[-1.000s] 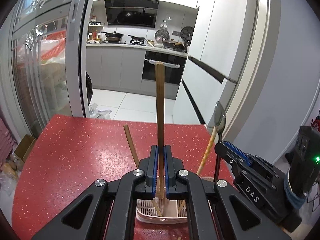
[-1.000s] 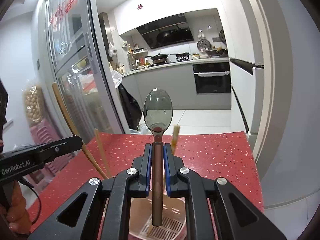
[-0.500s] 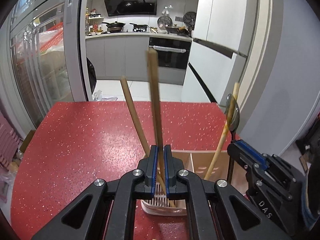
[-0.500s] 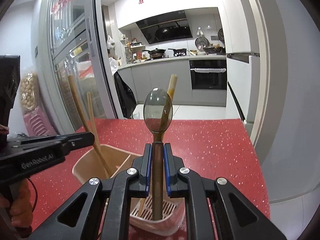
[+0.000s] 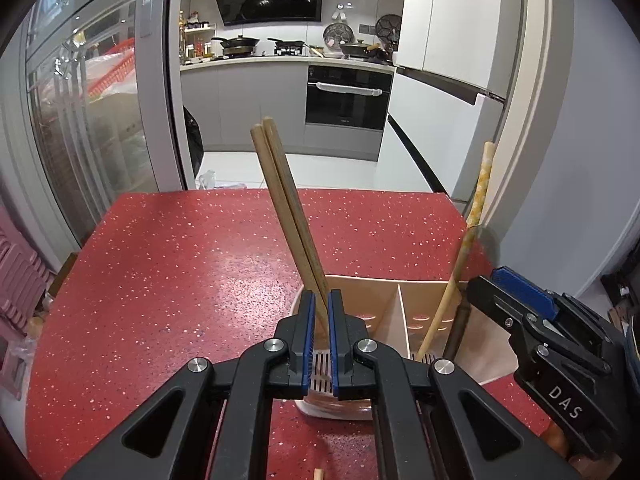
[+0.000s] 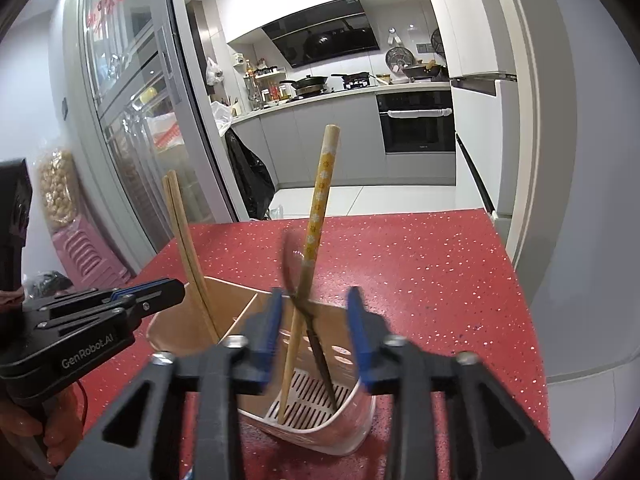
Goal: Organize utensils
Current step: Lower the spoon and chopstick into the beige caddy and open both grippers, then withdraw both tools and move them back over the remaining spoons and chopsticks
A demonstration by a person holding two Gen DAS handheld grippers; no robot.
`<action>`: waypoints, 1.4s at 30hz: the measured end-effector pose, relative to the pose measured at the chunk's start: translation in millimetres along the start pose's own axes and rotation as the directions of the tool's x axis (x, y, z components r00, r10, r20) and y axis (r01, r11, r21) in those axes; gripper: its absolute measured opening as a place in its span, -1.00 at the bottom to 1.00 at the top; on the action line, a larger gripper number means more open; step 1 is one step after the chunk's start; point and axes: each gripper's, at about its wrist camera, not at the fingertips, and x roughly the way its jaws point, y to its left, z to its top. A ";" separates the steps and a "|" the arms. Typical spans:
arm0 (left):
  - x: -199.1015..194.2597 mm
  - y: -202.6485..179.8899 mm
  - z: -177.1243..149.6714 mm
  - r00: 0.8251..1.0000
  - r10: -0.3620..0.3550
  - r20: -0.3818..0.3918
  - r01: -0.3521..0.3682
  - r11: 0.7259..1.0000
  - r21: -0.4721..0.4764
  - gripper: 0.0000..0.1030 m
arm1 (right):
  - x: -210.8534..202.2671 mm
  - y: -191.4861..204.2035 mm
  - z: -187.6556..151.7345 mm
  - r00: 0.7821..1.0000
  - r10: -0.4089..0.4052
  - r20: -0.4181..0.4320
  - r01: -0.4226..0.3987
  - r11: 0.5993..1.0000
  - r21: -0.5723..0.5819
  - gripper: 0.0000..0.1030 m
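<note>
Chopsticks (image 5: 286, 216), a brown wooden pair, stand tilted in the left half of the tan holder (image 5: 360, 292), and the left gripper (image 5: 319, 336) is clamped tight on them low down near the rim. Over in the right half, a spoon (image 6: 310, 320) leans against a yellow patterned chopstick (image 6: 318, 216); the spoon's bowl is smeared with motion blur, so I think it's dropping in but can't swear to it. The right gripper (image 6: 314, 336) is opening, its blue pads clear of the handle on both sides, so it grips nothing.

Looks like the drop-off step: both utensils are inside their sections on the red table (image 5: 180, 264). Next up, I'd guess the left one needs to let go too, then both lift straight up so nothing snags or tips the holder.
</note>
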 end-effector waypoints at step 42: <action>-59.2 56.9 -152.6 0.977 0.111 -0.184 -0.133 0.984 -0.115 -0.38 | -69.0 17.9 -99.2 0.925 0.052 -0.376 -0.032 0.998 0.060 0.42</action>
